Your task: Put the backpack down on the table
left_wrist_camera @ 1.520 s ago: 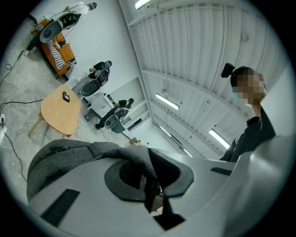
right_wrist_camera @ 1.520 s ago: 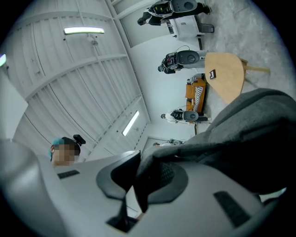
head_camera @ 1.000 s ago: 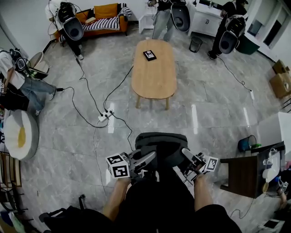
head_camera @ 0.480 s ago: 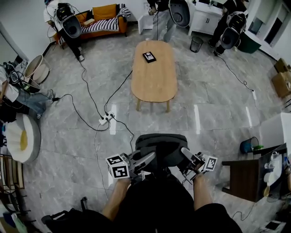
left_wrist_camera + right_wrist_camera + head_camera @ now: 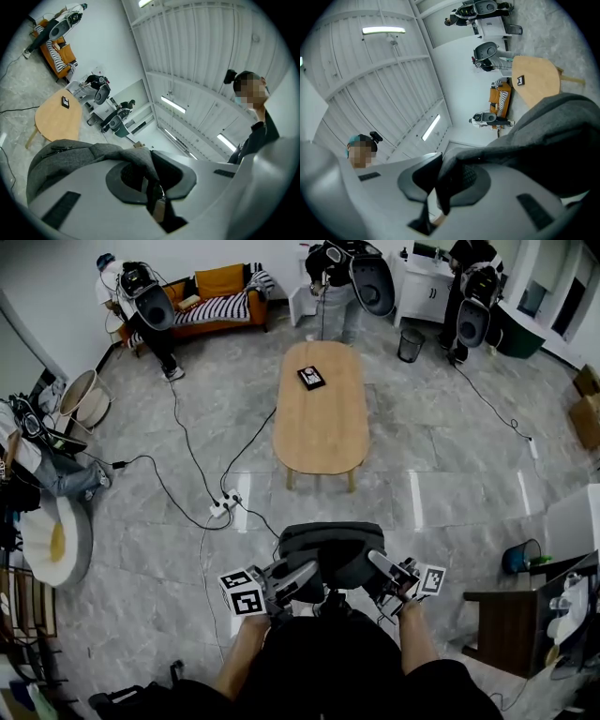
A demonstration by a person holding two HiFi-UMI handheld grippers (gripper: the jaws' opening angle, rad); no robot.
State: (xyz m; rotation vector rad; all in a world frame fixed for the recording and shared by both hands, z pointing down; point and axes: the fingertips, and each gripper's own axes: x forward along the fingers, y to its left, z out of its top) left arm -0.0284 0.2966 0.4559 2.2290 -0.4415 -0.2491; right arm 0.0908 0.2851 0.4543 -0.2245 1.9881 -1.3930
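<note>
1. The soft, grey woven-fabric backpack (image 5: 330, 549) hangs between your two tools. It is close in front of your body, above the floor and well short of the table, and rests on nothing.
2. Your left gripper (image 5: 309, 573) is clenched on a fold of the bag's grey cloth, pinched between its dark, rounded pads (image 5: 117, 183). Your right gripper (image 5: 377, 562) is clamped the same way on a fold at the opposite side.
3. Each hold is only on thin, limp cloth. If the bag's weight drags on it, a fold could creep out from between the pads. That side would then drop and swing the load.
4. The oval, light-wood table (image 5: 323, 432) stands well ahead on slim legs. A small black flat object (image 5: 310, 378) lies near its far end. Aim for the bare near half, or you may knock that object or cover it.
5. Black cables (image 5: 178, 442) and a white power strip (image 5: 223, 504) lie on the glossy grey stone-tile floor (image 5: 450, 456), left of your path. The bag probably hides your feet, so a drift to that side could snag a cord.
</note>
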